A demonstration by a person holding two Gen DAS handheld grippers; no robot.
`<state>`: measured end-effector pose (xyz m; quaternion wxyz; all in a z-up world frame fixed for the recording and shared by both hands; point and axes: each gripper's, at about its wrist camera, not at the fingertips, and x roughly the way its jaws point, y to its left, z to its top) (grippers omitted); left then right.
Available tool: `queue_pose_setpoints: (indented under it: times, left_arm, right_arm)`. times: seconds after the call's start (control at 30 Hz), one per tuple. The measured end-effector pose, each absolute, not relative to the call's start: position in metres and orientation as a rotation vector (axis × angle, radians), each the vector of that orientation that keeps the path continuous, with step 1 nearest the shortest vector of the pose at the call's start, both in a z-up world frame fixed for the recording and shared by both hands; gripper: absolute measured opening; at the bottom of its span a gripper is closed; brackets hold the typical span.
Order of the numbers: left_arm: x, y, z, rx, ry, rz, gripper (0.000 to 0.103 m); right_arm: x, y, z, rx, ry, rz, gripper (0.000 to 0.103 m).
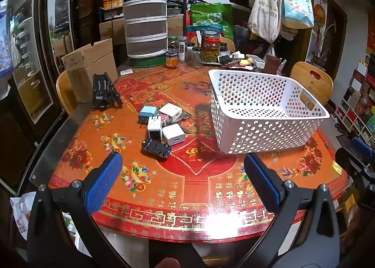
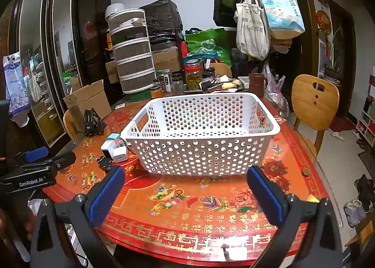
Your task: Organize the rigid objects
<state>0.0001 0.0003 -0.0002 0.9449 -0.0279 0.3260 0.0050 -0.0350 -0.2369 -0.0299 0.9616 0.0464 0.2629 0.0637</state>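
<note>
Over the desk's near edge both tools hang released, gripping nothing: the left tool [image 1: 182, 169] faces the toy car [image 1: 155, 147] and the chargers [image 1: 161, 120] beyond it, left of centre, so the left is nearer; the right tool [image 2: 185, 186] faces the empty basket [image 2: 201, 135]; keys lie half hidden among the chargers.
</note>
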Motion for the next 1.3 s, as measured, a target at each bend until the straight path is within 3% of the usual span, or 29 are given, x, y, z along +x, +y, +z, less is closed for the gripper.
queue_pose_setpoints:
  times: [1.3]
  left_arm:
    - [-0.0023, -0.0009, 0.0005, -0.029, 0.644, 0.031, 0.102]
  right_arm:
    - [-0.0349, -0.2370, -0.0301, 0.082, 0.534, 0.125, 0.103]
